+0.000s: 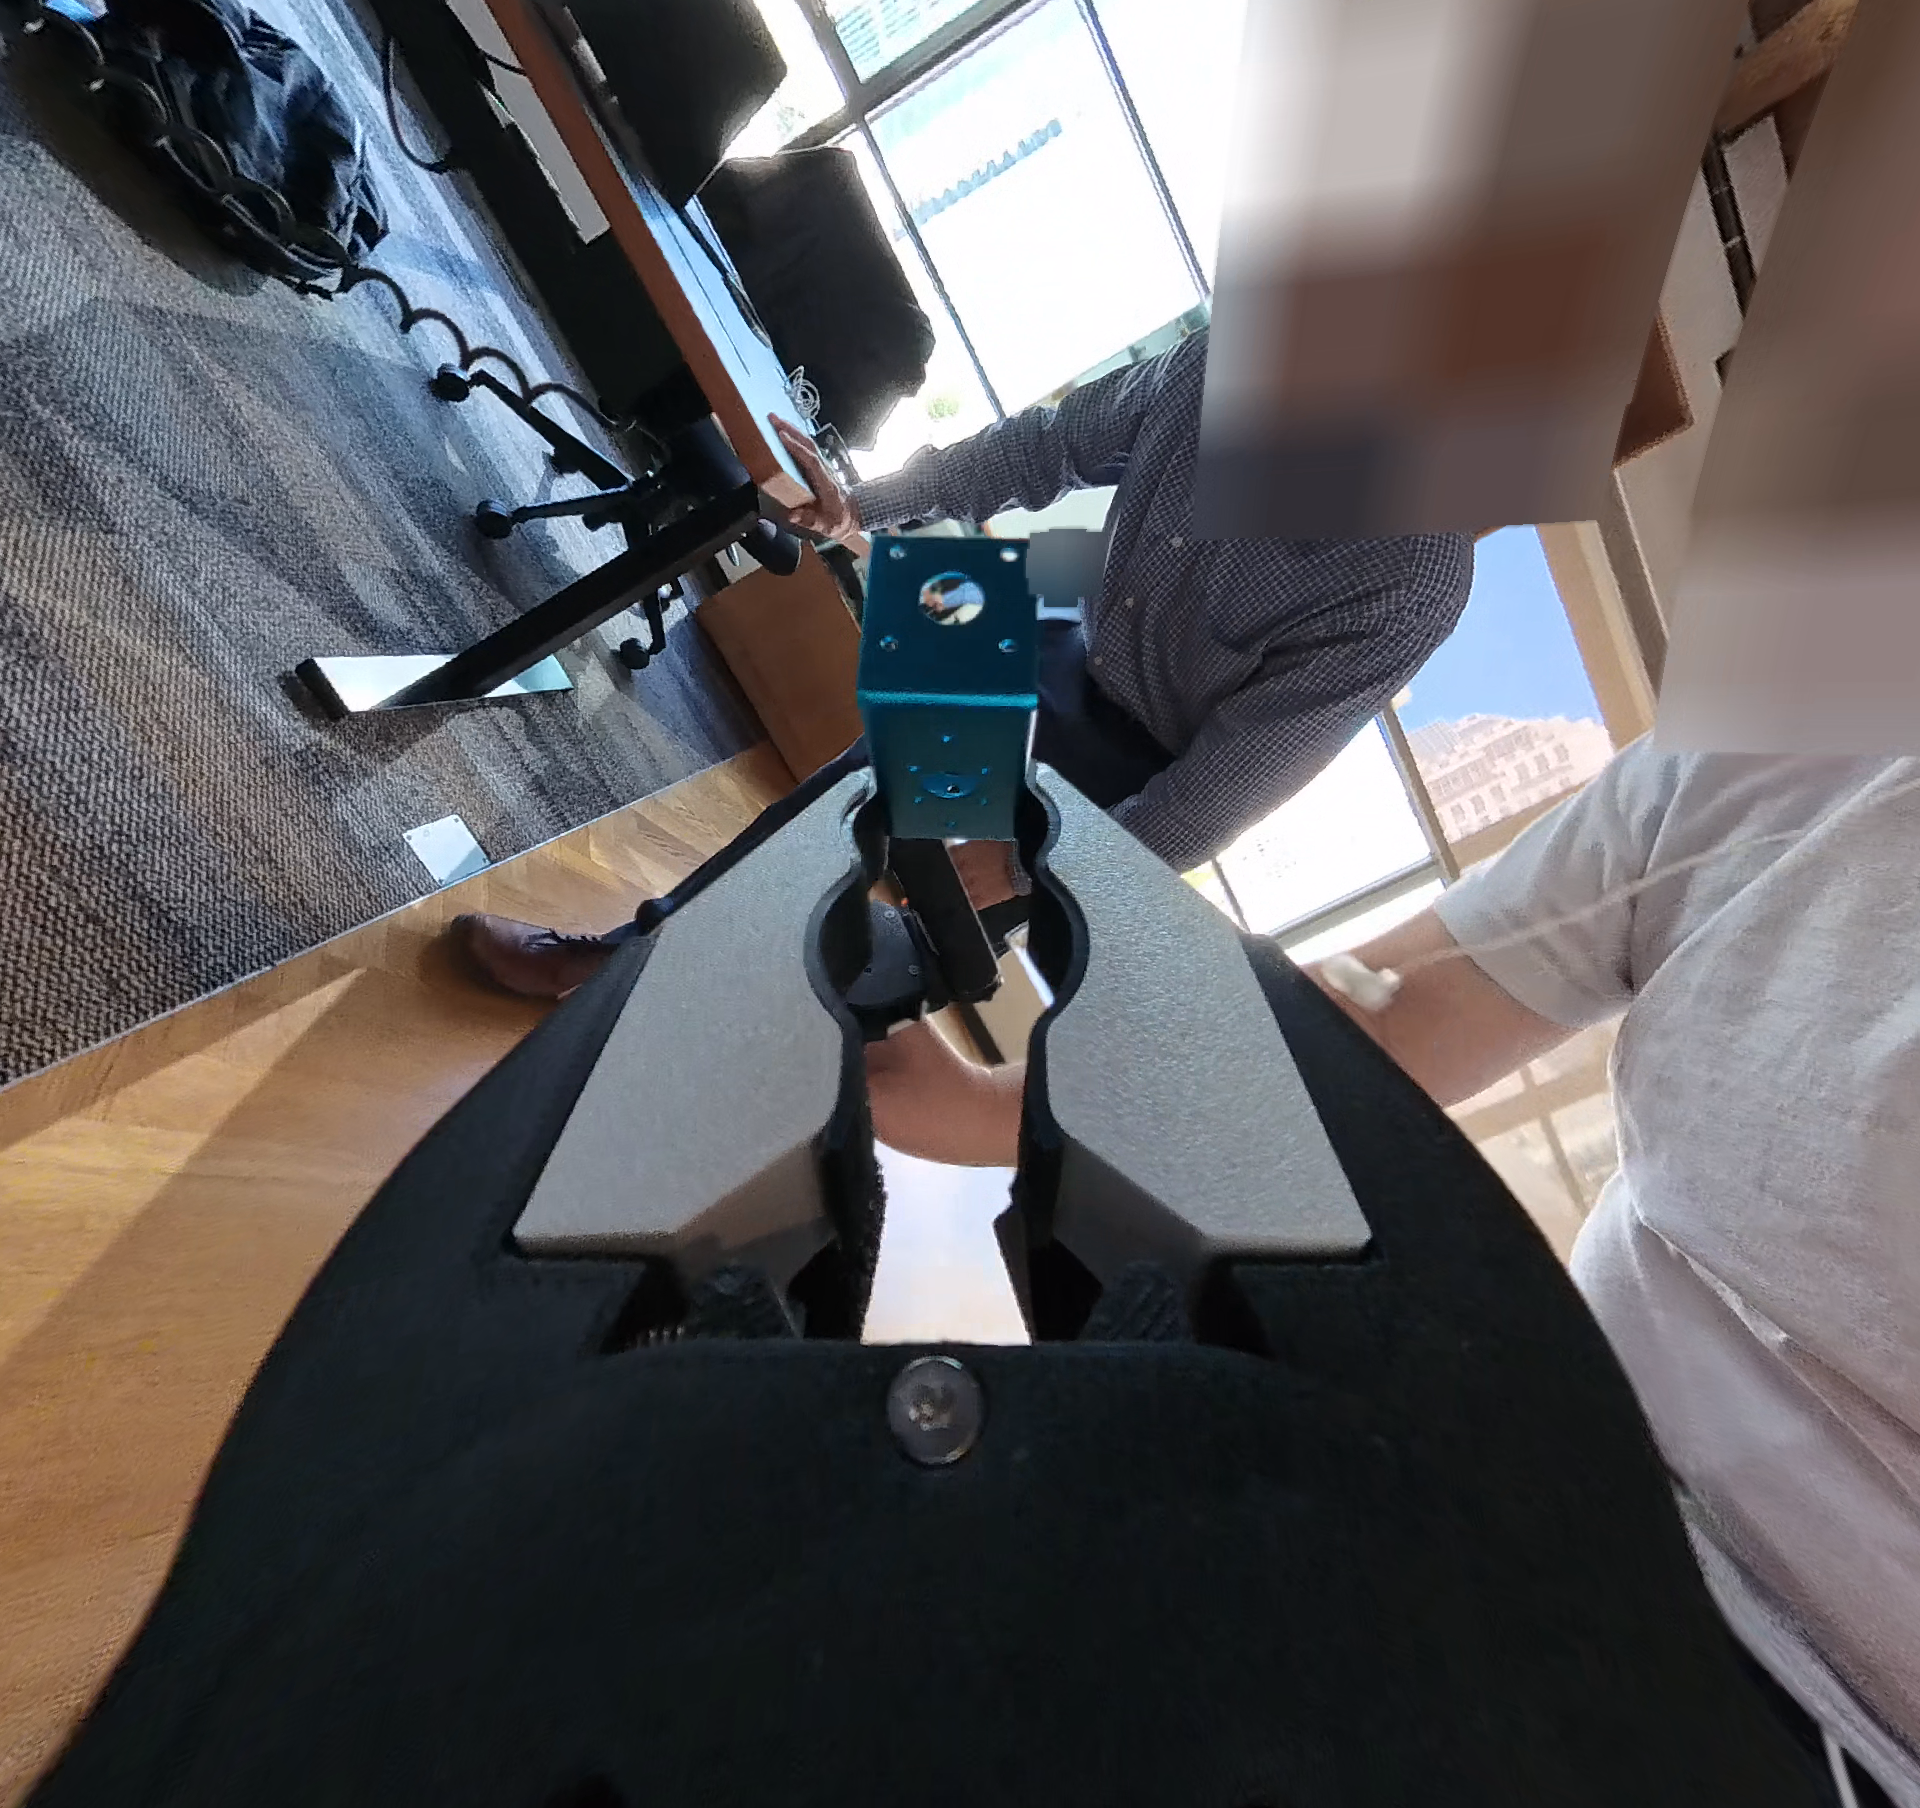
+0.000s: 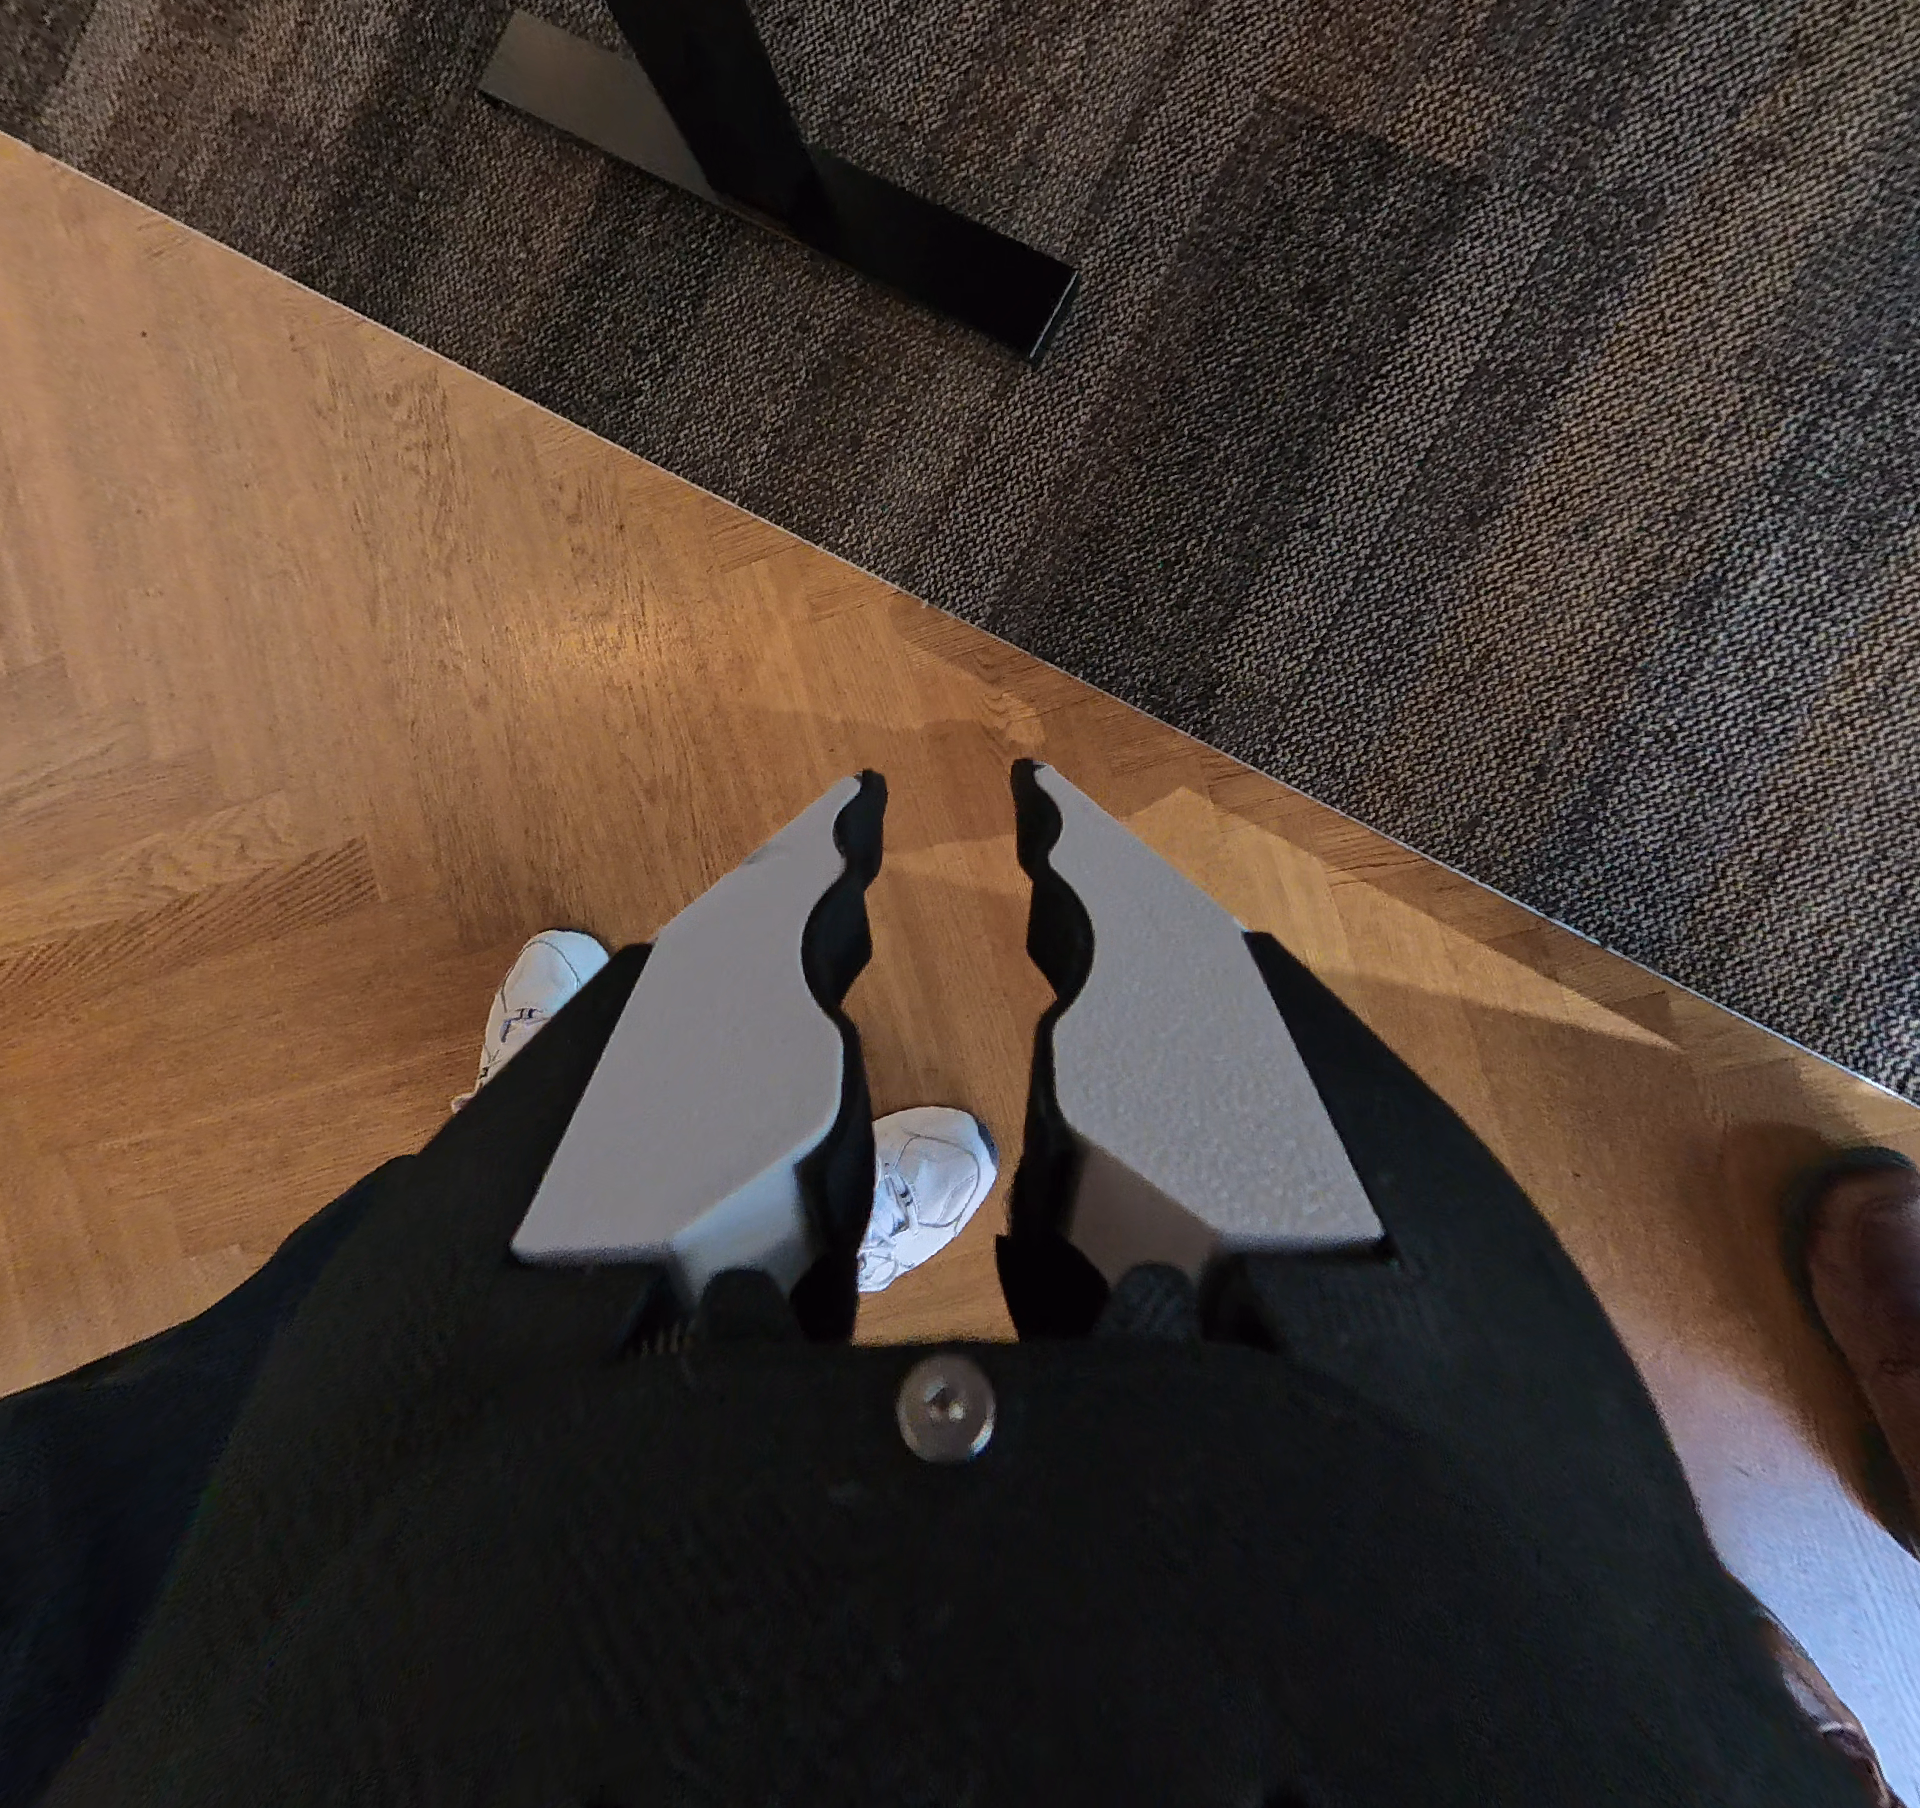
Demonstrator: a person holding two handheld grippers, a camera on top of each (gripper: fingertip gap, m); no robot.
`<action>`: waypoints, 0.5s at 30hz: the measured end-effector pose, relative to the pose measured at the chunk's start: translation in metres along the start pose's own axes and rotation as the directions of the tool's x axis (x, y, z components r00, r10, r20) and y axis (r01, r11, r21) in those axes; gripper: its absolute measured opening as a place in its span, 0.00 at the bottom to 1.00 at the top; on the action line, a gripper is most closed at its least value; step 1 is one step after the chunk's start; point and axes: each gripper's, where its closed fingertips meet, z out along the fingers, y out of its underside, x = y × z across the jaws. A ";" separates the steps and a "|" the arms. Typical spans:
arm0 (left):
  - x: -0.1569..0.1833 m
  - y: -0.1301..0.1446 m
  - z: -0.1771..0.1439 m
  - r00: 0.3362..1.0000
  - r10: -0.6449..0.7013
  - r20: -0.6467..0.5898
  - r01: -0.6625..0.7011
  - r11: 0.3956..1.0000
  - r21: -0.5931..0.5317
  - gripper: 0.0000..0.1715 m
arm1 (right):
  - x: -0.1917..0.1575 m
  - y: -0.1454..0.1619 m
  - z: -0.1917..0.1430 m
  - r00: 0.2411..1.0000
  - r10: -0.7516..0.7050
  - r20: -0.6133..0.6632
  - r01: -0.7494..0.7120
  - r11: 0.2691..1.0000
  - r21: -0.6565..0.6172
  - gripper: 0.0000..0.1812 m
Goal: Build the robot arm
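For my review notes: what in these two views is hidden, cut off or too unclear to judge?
- Left wrist view: the teal metal bracket sits at the left hand-held gripper tips; its lower end and the dark part behind are masked by the fingers.
- Left wrist view: mosaic patches cover both people's heads.
- Right wrist view: the right hand-held gripper hides parts of the white shoes.
- Right wrist view: the brown shoe is cut by the right edge.

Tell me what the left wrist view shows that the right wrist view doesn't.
Only the left wrist view: the left gripper shut on a teal metal bracket, two people, windows, black chairs. Only the right wrist view: the right gripper, jaws apart and empty, above white sneakers. Both: wood floor, grey carpet, a black table foot.
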 end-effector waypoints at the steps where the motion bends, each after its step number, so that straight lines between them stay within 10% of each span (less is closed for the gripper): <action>1: 0.001 0.001 -0.006 1.000 -0.016 -0.005 0.016 1.000 0.020 0.13 | -0.001 0.003 0.001 1.000 0.002 0.000 -0.002 1.000 -0.005 0.13; 15: 0.020 -0.022 -0.075 0.999 0.034 0.034 -0.041 0.979 0.202 0.13 | 0.022 0.040 0.001 0.997 0.029 -0.072 -0.031 0.999 -0.027 0.08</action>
